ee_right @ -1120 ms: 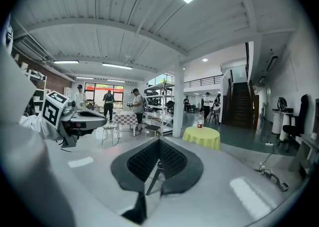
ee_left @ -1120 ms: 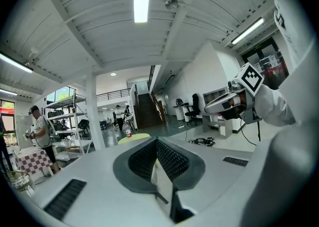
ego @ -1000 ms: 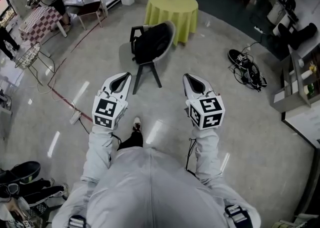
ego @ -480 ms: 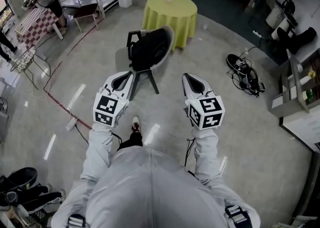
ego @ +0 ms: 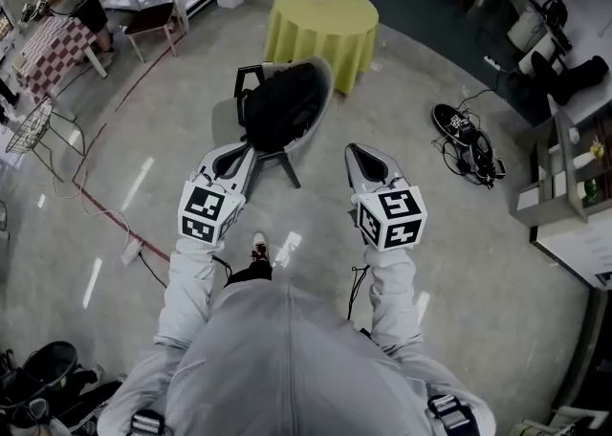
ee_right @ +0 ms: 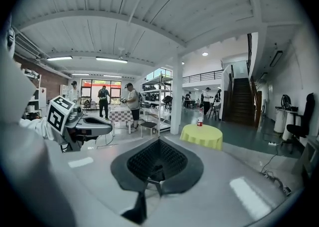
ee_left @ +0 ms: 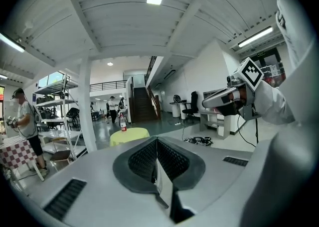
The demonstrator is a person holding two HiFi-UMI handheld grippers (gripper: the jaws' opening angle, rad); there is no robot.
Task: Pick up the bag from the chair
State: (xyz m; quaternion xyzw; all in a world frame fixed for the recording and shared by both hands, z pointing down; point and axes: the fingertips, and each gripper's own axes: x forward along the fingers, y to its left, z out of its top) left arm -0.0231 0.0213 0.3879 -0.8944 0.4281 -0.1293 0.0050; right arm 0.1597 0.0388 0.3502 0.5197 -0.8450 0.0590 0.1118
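The left gripper has its jaws pressed fully together with nothing between them; its own view shows the two ribbed pads meeting in one seam. The right gripper is the same, jaws together, empty and touching nothing. Both are held out side by side in front of the person, on the near side of the chair. In the head view the left one's tips overlap the chair's dark legs, though I cannot tell whether they are close to the legs or merely above them. The right one sits off to the chair's right, clear of it. The bag is black and slumped, lying in the chair's seat shell and filling most of it. A dark loop, seemingly a strap, sticks out past the chair's left edge. Beyond the chair stands a round table under a yellow cloth. The step in hand looks like the approach, since nothing is grasped and the bag is untouched. The next move calls for opening at least one pair of jaws before the reach. That gripper then has to come over the chair's front edge, settle on the strap or a firm fold of fabric, and clamp there. The lift must then carry the bag clear of the chair's raised back. Being soft, the bag will likely sag, so a hold on the strap seems surer.
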